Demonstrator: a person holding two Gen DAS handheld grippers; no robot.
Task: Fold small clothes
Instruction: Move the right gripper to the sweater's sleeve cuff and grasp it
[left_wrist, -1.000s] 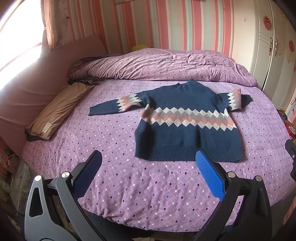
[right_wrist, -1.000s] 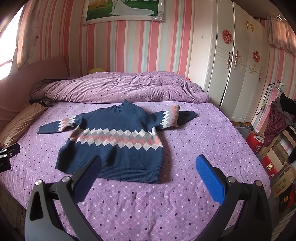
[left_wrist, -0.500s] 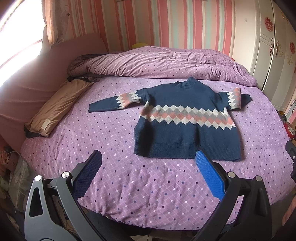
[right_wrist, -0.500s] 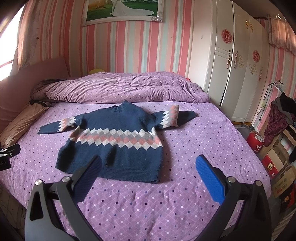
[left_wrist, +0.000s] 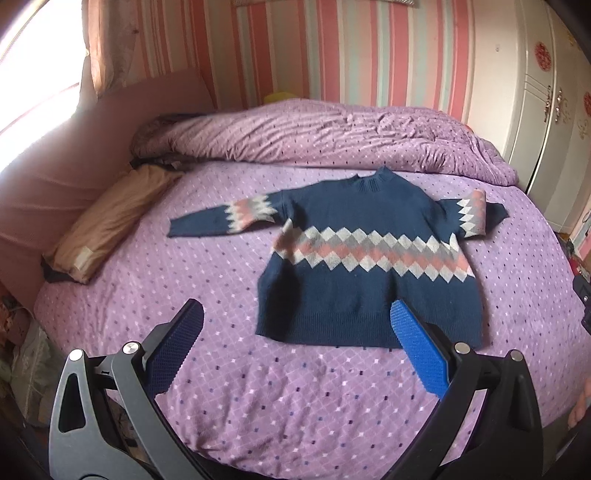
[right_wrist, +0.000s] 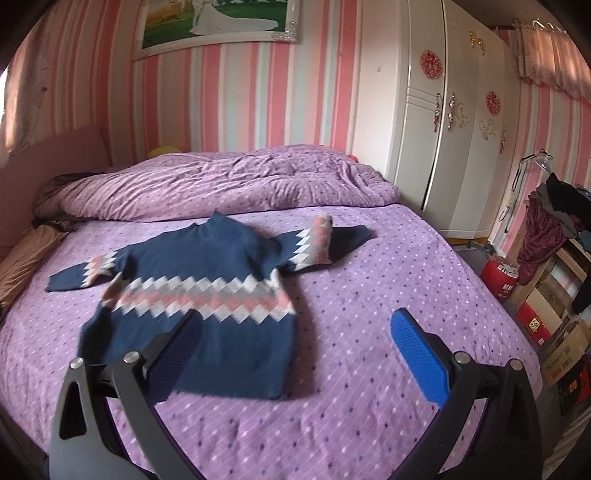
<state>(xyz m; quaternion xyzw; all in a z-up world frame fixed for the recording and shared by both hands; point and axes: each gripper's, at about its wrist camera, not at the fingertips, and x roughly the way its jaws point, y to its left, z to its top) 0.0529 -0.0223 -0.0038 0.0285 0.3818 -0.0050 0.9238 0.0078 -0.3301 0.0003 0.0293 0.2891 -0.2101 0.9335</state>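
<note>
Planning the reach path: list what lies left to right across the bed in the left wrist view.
Tan pillow → sweater's outstretched sleeve → navy sweater body → folded-back sleeve → white wardrobe.

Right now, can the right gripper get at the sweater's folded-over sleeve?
Probably yes. The right gripper is open and holds nothing, and only bare purple bedspread lies between it and the folded sleeve of the navy sweater.
</note>
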